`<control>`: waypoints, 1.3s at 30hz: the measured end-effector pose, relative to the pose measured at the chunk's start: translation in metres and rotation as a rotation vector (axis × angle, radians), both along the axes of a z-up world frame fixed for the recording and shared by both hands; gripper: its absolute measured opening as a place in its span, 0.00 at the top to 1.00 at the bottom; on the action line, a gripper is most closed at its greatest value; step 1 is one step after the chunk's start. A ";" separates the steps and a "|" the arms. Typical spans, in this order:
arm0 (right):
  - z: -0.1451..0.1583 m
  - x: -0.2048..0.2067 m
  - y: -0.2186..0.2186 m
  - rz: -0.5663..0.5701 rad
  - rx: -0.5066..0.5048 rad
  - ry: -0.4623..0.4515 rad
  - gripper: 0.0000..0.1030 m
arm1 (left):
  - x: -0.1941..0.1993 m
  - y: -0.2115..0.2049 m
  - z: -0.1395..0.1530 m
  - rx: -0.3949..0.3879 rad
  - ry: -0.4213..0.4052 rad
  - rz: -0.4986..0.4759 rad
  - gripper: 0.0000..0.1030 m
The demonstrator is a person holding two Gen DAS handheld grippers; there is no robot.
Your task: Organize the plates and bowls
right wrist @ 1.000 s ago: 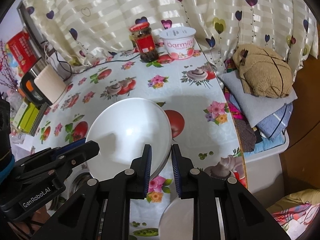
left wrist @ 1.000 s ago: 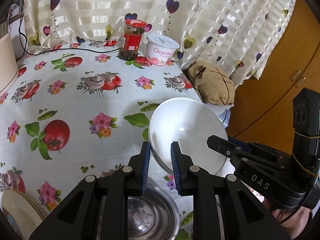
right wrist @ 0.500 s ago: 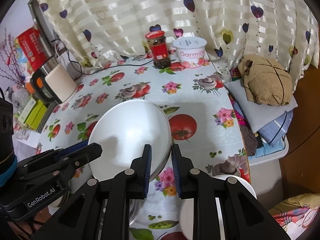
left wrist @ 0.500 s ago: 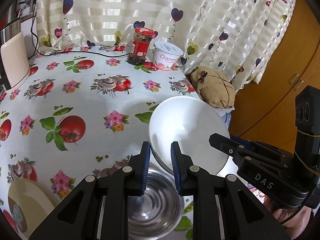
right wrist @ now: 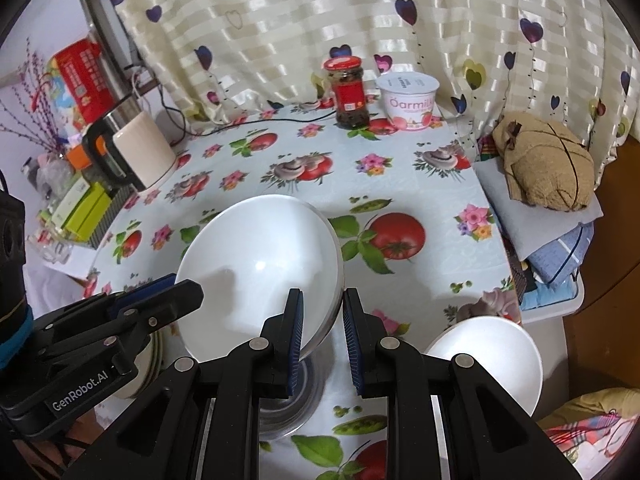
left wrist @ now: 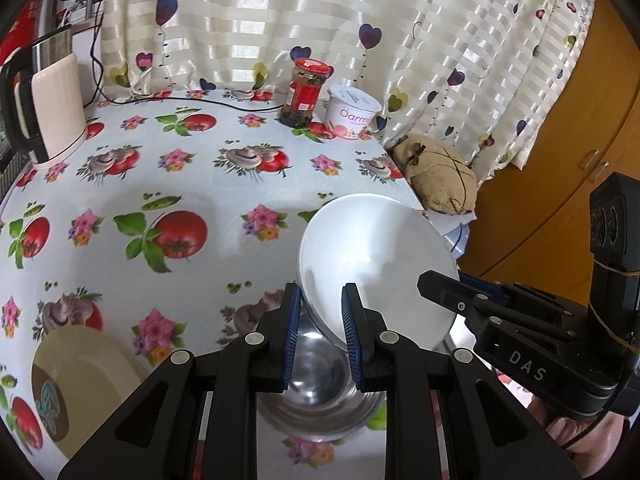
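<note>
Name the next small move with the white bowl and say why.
Probably lower the white bowl straight into the steel bowl. Both grippers, left and right, pinch its rim on opposite sides, and it hangs tilted just above the steel one, so nesting looks closest.

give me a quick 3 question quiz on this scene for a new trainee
1. True or false: the white bowl is held at its rim by both the left claw and the right claw.
2. Multiple choice: what lies directly under the held bowl? A) the steel bowl B) a yellow plate C) a kettle
3. Fill in: the red-lidded jar stands beside a white ____ tub at the back of the table, near the curtain.

Key
1. True: each claw grips an opposite side of the rim.
2. A
3. yogurt tub
</note>
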State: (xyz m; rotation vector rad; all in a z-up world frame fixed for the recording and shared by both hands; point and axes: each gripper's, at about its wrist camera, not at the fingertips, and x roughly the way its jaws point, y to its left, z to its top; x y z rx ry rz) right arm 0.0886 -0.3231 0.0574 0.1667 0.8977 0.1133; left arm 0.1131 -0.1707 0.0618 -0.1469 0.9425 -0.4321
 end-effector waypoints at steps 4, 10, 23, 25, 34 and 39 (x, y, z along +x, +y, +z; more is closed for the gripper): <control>-0.004 -0.006 0.009 0.017 0.002 0.011 0.81 | -0.007 0.008 -0.005 0.005 0.013 0.009 0.78; -0.013 -0.010 0.019 0.036 0.003 0.033 0.81 | -0.015 0.016 -0.013 0.015 0.030 0.021 0.78; -0.040 -0.012 0.027 0.056 0.010 0.098 0.81 | -0.019 0.021 -0.033 0.036 0.075 0.023 0.78; -0.042 -0.012 0.027 0.058 0.010 0.103 0.81 | -0.019 0.021 -0.036 0.038 0.082 0.023 0.78; -0.052 -0.009 0.027 0.066 0.006 0.129 0.81 | -0.018 0.020 -0.044 0.050 0.101 0.022 0.78; -0.055 -0.008 0.029 0.072 0.005 0.138 0.81 | -0.017 0.021 -0.049 0.054 0.115 0.024 0.78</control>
